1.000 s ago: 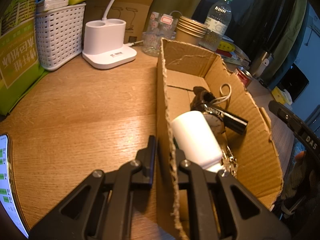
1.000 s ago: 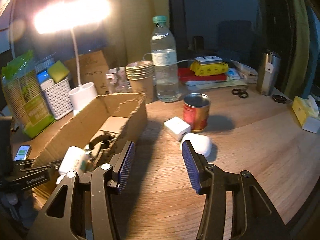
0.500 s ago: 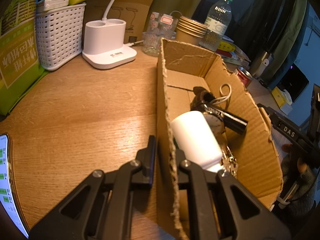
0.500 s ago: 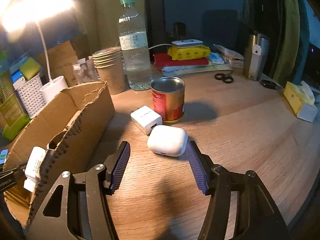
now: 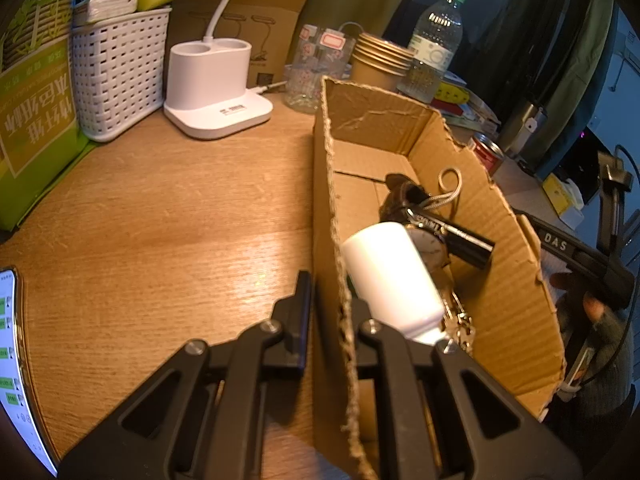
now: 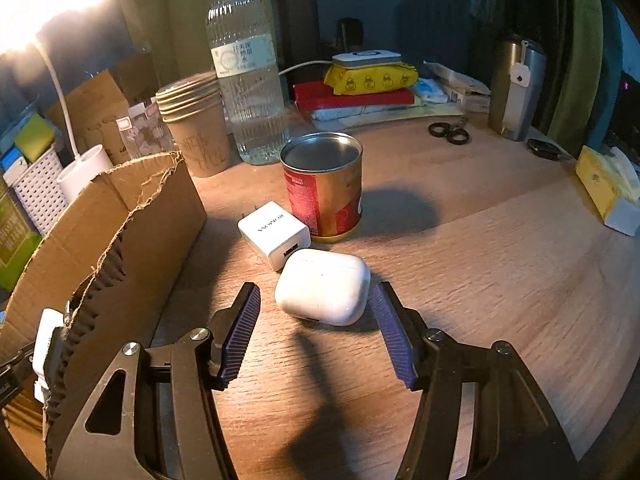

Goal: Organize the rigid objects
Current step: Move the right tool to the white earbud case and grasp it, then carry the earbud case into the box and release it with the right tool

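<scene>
My left gripper (image 5: pixel 328 308) is shut on the near left wall of the cardboard box (image 5: pixel 516 312), one finger outside and one inside. The box holds a white bottle (image 5: pixel 388 276), a watch (image 5: pixel 430 242), a black cylinder (image 5: pixel 460 236) and keys. My right gripper (image 6: pixel 320 320) is open, low over the table, with its blue pads either side of a white earbud case (image 6: pixel 322 286), not touching it. A white charger cube (image 6: pixel 274 234) and a red tin can (image 6: pixel 324 186) stand just beyond. The box (image 6: pixel 120 232) is to the left in the right wrist view.
A white lamp base (image 5: pixel 216 92), a white basket (image 5: pixel 116 64), a green pack (image 5: pixel 32 120), paper cups (image 6: pixel 196 128) and a water bottle (image 6: pixel 246 68) line the back. Scissors (image 6: pixel 448 132), a steel flask (image 6: pixel 518 88) and a tissue box (image 6: pixel 608 188) are at right. A phone (image 5: pixel 12 360) lies at left.
My right gripper has moved forward and down until the earbud case sits between its open fingers. The left gripper and the box have not moved.
</scene>
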{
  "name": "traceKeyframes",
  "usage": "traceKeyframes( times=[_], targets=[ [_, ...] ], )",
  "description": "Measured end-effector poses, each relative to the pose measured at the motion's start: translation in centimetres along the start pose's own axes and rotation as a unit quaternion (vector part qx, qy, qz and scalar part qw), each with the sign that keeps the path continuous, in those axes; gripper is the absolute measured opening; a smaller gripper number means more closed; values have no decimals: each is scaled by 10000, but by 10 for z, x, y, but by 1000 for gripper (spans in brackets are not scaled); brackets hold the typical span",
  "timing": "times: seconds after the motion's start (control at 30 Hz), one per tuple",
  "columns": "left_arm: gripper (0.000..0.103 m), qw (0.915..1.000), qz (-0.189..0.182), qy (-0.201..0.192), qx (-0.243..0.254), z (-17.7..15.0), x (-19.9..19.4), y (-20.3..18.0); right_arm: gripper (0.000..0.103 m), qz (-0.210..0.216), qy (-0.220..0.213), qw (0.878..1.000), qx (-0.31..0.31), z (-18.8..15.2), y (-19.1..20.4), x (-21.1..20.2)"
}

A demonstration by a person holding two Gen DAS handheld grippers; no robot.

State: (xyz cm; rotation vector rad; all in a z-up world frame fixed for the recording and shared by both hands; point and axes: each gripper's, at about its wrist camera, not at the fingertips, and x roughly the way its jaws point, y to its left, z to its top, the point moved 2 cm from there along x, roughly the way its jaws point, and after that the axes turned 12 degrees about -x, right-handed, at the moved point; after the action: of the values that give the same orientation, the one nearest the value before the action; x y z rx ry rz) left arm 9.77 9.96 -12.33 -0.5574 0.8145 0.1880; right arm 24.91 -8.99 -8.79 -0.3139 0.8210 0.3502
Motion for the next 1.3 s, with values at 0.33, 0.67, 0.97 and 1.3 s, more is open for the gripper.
traceKeyframes(
  times=[0.33,0.67,0.97,1.3],
  targets=[
    [10,10000,1,0,-1,0,0,0,62,16,202,9998,-49,6,0,15],
    [10,10000,-1,0,-2,0,0,0,62,42,463,9989,-59,7,-1,28],
    [10,10000,-2,-2,-7,0,-1,-1,58,-18,340,9993,-141,7,1,25],
    [10,10000,-6,-2,-8,0,-1,-1,58,67,-27,9997,-245,8,12,2]
  ],
)
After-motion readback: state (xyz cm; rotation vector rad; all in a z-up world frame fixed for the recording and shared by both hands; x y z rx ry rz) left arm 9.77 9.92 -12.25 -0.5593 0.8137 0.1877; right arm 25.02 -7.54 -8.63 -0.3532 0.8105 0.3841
